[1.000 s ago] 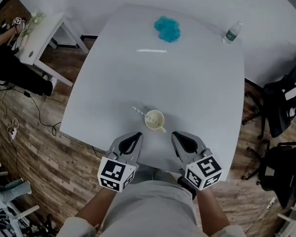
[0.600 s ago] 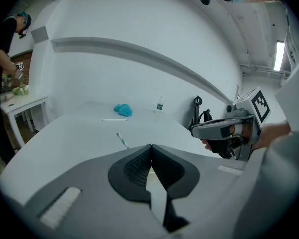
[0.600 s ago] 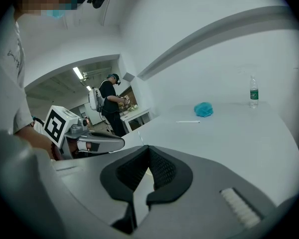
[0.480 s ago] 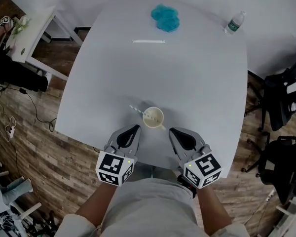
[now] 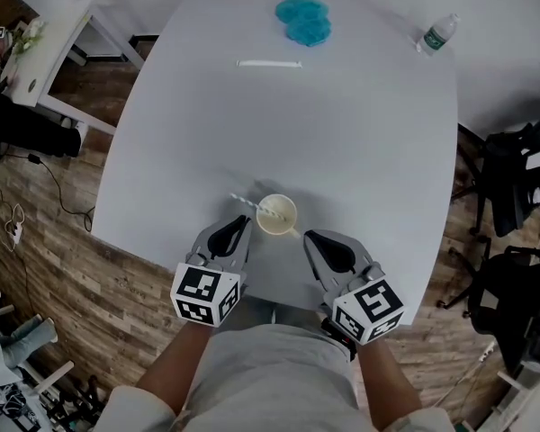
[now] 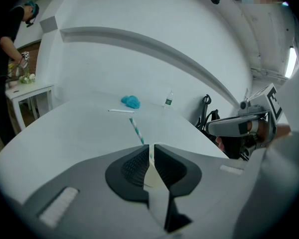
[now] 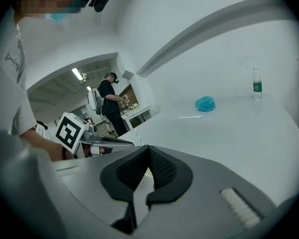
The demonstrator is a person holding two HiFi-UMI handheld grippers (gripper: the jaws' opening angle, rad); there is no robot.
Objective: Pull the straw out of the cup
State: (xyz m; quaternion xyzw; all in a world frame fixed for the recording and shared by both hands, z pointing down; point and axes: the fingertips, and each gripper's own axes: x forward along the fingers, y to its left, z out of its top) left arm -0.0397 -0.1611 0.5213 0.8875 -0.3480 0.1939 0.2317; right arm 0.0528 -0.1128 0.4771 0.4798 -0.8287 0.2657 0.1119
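A cream cup (image 5: 278, 214) stands near the table's front edge, and a striped straw (image 5: 244, 202) leans out of it to the left. My left gripper (image 5: 243, 222) sits just left of and behind the cup. Its jaws have just been opening; a narrow gap shows, with nothing between the pads. In the left gripper view the straw (image 6: 136, 129) rises beyond the left gripper (image 6: 150, 147), and the cup (image 6: 150, 174) shows through the gap. My right gripper (image 5: 310, 236) is near the cup's right side, apart from it. The right gripper (image 7: 148, 150) tips meet, empty.
Farther back on the white table (image 5: 360, 151) lie a blue cloth (image 5: 303, 19), a white stick (image 5: 268, 63) and a water bottle (image 5: 438, 34). Black chairs (image 5: 513, 187) stand right of the table; a white side table (image 5: 36, 52) stands left. The table edge runs under my grippers.
My left gripper has moved forward, closer to the cup's left side. The right gripper has hardly shifted. Cup and straw stay in place.
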